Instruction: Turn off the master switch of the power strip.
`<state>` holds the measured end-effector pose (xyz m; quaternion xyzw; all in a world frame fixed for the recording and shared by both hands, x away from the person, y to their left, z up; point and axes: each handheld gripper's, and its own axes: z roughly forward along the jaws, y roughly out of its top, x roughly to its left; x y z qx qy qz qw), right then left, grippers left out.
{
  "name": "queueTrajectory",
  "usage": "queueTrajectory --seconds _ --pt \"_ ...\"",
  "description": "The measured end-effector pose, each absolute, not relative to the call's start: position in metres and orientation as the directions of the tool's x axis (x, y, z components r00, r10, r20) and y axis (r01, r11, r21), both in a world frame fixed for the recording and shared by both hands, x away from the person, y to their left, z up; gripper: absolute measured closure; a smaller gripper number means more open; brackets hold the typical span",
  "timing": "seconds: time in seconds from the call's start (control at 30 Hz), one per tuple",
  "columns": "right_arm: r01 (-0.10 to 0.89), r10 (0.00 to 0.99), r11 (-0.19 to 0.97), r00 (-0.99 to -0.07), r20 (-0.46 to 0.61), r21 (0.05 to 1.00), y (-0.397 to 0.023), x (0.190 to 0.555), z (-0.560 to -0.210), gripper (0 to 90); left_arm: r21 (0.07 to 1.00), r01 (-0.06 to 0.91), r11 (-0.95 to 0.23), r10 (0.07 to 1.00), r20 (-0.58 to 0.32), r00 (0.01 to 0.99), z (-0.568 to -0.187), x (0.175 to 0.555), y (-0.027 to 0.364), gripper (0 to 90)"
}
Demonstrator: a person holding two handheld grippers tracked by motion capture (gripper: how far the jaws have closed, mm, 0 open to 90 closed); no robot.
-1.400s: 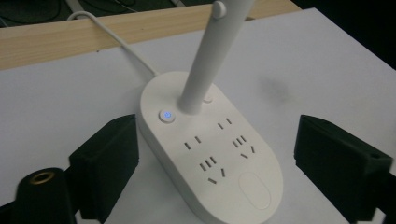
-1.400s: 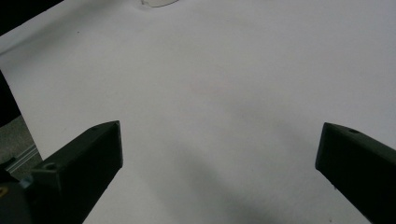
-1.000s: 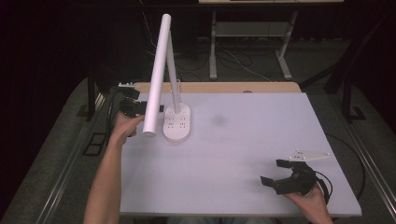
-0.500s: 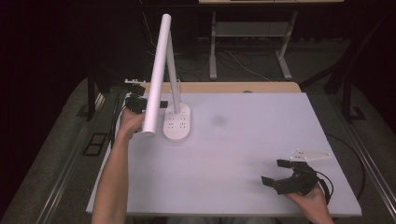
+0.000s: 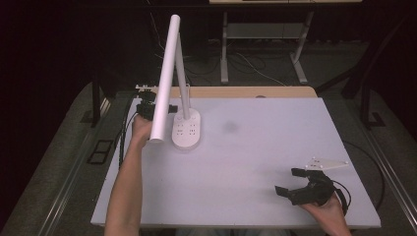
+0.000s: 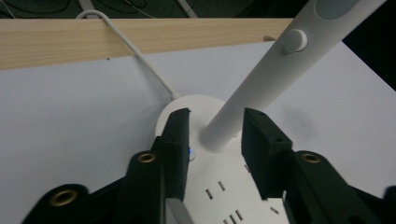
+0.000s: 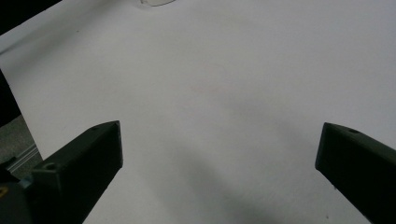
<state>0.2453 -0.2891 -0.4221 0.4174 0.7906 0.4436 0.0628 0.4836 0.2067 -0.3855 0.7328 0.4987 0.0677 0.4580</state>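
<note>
At the near right corner of the white table point(image 5: 255, 162), the right hand-held gripper point(image 5: 290, 183) rests low with its jaws spread wide apart, nothing between them. Farther off at the left, the left hand-held gripper point(image 6: 212, 137) has its jaws on either side of the slanted white stem of the white plastic desk lamp point(image 5: 186, 129); they have just been closing, with narrow gaps still showing beside the stem. The lamp's oval socket base sits near the table's far wooden edge point(image 6: 116, 39), its white cord point(image 6: 144, 65) running over that edge.

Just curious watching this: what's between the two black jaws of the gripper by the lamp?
In the left gripper view, the lamp's white post stands between the left gripper jaws, which have just been closing, gaps remaining.
</note>
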Motion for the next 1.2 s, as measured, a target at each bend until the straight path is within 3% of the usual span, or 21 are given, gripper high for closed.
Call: queueTrajectory --seconds 0.5,1.2 --pt "0.605 0.716 0.258 -0.643 0.271 0.753 -0.289 0.246 -0.423 0.0 0.732 0.680 -0.039 0.816 -0.369 0.444 -0.396 0.491 0.201 89.7" --pt "0.608 0.715 0.260 -0.643 0.273 0.750 -0.289 0.246 -0.423 0.0 0.700 0.713 -0.042 0.822 -0.382 0.423 -0.419 0.492 0.195 90.0"
